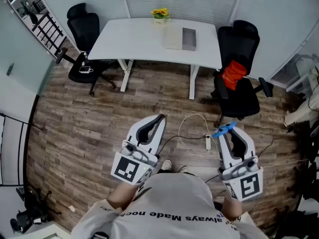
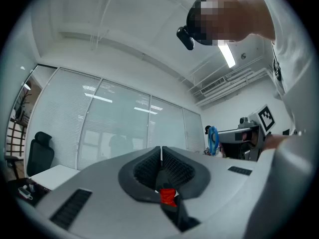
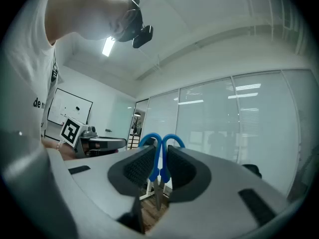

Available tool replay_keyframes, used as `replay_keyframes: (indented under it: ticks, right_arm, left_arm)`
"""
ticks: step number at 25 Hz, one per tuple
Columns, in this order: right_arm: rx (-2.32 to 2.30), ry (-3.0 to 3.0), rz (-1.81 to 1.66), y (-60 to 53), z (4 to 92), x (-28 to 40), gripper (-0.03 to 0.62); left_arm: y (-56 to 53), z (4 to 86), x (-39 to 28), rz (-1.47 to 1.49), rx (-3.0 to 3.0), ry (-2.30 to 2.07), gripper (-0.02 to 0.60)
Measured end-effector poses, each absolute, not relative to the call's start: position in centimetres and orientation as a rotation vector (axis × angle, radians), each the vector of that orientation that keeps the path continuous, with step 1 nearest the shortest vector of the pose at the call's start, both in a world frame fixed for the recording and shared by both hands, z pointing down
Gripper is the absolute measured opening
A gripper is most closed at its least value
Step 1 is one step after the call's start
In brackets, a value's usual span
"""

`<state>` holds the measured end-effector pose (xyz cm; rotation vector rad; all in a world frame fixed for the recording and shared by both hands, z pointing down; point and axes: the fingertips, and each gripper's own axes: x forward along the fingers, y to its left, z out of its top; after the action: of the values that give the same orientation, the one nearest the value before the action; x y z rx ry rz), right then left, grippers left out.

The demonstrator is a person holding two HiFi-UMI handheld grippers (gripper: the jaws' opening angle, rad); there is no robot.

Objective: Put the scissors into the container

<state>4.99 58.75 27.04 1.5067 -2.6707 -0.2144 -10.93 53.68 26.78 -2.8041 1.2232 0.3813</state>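
While the person stands well back from the white counter [image 1: 139,39], the head view shows the right tongs [image 1: 232,130] grasping blue-handled scissors [image 1: 224,129] at their tips. A shallow grey box, probably the container [image 1: 181,38], lies on the counter far ahead and slightly left of them. The left tongs [image 1: 160,118] carry nothing.

Left gripper view: jaws clenched together, empty.

Right gripper view: jaws clamped just under the loops, with the scissors upright, handles up and blades hanging down. The right hand is the one to carry them forward.
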Motion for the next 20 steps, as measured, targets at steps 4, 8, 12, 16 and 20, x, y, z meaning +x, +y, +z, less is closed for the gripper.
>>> replay_keyframes:
  ticks: [4, 8, 12, 16, 20]
  right_arm:
    - [1.524, -2.67, -0.208, 59.0, 26.8, 5.3, 0.091]
    - [1.541, -2.677, -0.199, 59.5, 26.9, 4.8, 0.091]
    - [1.566, -2.673, -0.193, 59.5, 27.5, 4.2, 0.092]
    - [1.566, -2.661, -0.165, 58.8, 28.1, 4.1, 0.092]
    - [1.57, -2.664, -0.162, 57.3, 28.3, 3.9, 0.092]
  left_arm:
    - [54.0, 26.4, -10.7, 0.388, -2.8, 1.21, 0.028]
    - [54.5, 26.2, -11.4, 0.408, -2.801, 1.197, 0.028]
    - [54.5, 27.0, -12.1, 0.402, -2.81, 1.188, 0.028]
    - [53.9, 27.4, -12.4, 0.399, -2.831, 1.199, 0.028]
    - [52.6, 27.6, -12.8, 0.39, -2.833, 1.214, 0.027]
